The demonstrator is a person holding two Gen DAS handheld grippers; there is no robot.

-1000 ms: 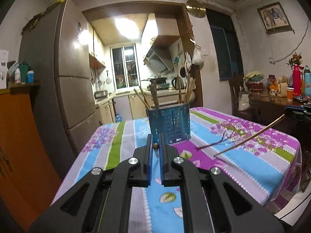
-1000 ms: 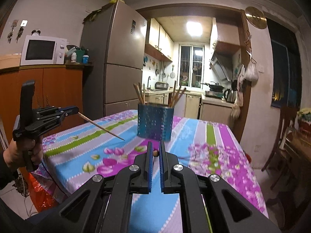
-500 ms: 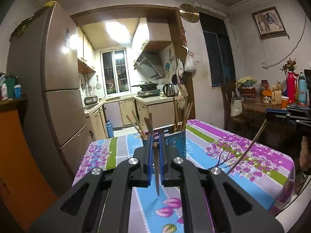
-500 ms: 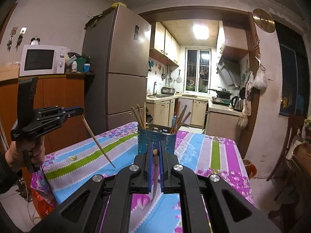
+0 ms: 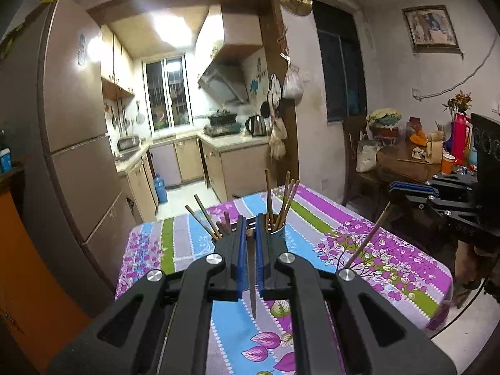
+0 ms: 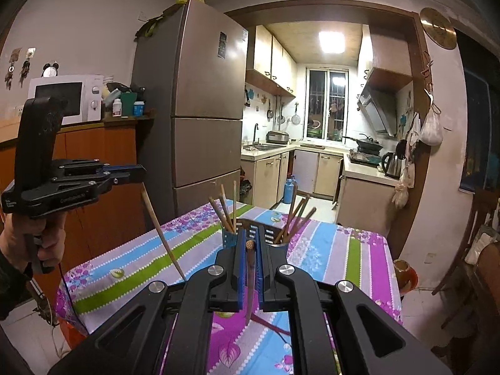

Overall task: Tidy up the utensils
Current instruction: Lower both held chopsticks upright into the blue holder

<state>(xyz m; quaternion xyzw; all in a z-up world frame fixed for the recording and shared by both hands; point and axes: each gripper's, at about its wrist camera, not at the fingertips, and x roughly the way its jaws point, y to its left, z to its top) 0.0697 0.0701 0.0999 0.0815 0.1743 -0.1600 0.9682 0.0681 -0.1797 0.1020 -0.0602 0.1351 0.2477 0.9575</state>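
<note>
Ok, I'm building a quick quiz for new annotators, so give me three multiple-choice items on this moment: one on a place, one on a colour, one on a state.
1. Where does the utensil holder stand?
A. on the kitchen counter
B. on the table
C. on top of the fridge

2. What colour is the utensil holder?
A. red
B. white
C. blue

3. The left gripper is:
A. shut on a chopstick
B. open and empty
C. shut on a spoon

Key:
1 B, it sits on the striped floral cloth.
2 C, its perforated wall is blue.
3 A, the stick hangs down between the closed pads.
</note>
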